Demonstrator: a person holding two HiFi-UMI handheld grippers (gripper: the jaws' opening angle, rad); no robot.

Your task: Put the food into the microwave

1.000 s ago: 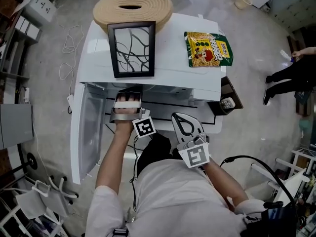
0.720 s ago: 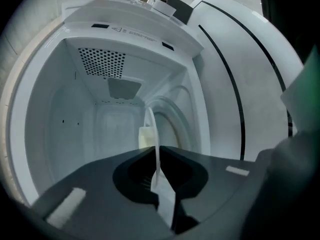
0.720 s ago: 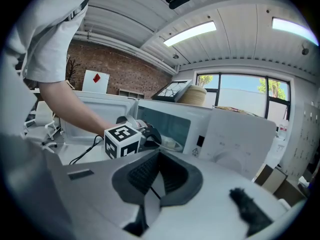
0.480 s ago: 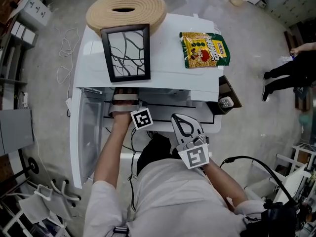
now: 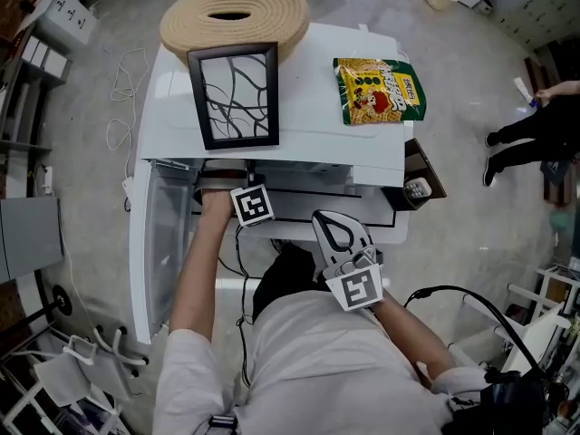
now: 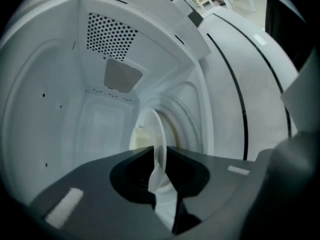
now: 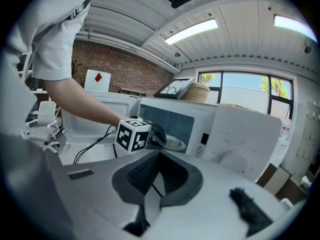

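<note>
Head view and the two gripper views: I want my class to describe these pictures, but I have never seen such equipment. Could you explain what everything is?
There is no robot here. A person wears a camera on the head, looking steeply down, and holds a grasping tool in each hand. Each tool carries its own camera. The head view shows a white microwave with its door swung open. On top of it lie a picture frame, a coiled mat and a snack bag. The left gripper view looks into the microwave. There the left gripper has the rim of a white plate between its fingers, which are opening, so it seems to be letting go. The right gripper view shows the right gripper shut and empty, outside the microwave.
</note>
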